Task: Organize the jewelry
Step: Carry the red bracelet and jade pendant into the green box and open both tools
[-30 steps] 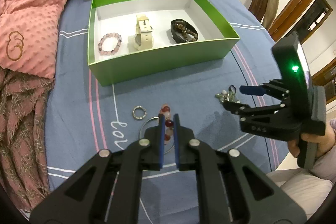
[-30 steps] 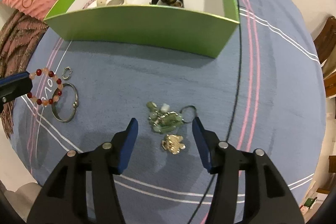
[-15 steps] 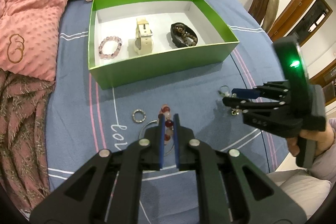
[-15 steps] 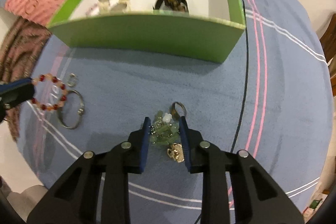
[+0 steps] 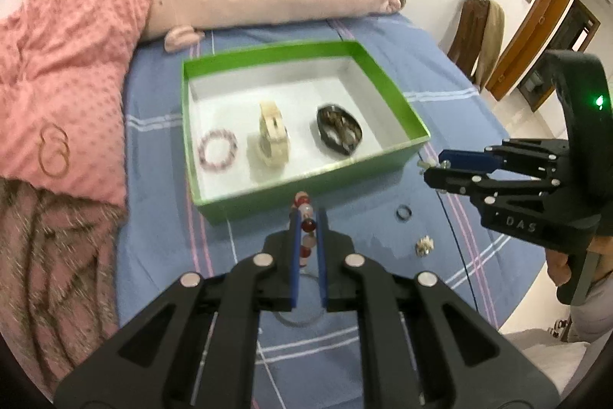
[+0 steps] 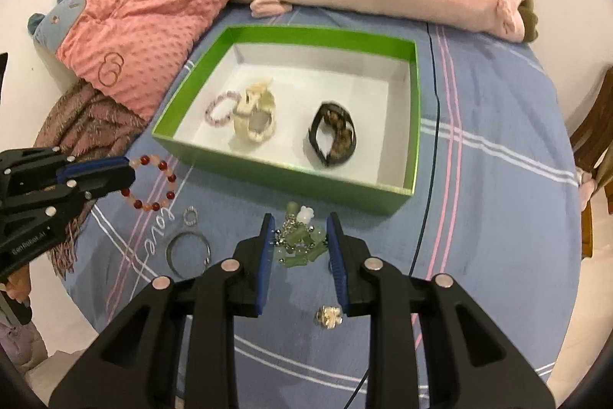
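Fingers (image 5: pixel 295 236) of the left gripper (image 5: pixel 306 217) are pinching the red bracelet (image 5: pixel 305 217); the right gripper (image 6: pixel 300 232) is clamping the green charm (image 6: pixel 300 242). Both are hanging above the bed (image 6: pixel 479 179), the box (image 6: pixel 283 175) lying at twelve o'clock, nearer the right.

The left tool (image 5: pixel 306 217) points steeply down, and its two blue pads stand close together with a beaded bracelet (image 6: pixel 153 183) pinched between them, so the bracelet hangs from the tips. The right tool (image 6: pixel 300 236) also points steeply down; its pads are partly closed on a green bead charm (image 6: pixel 300 244). A hand (image 5: pixel 567 263) grips the handle of the right tool from below.
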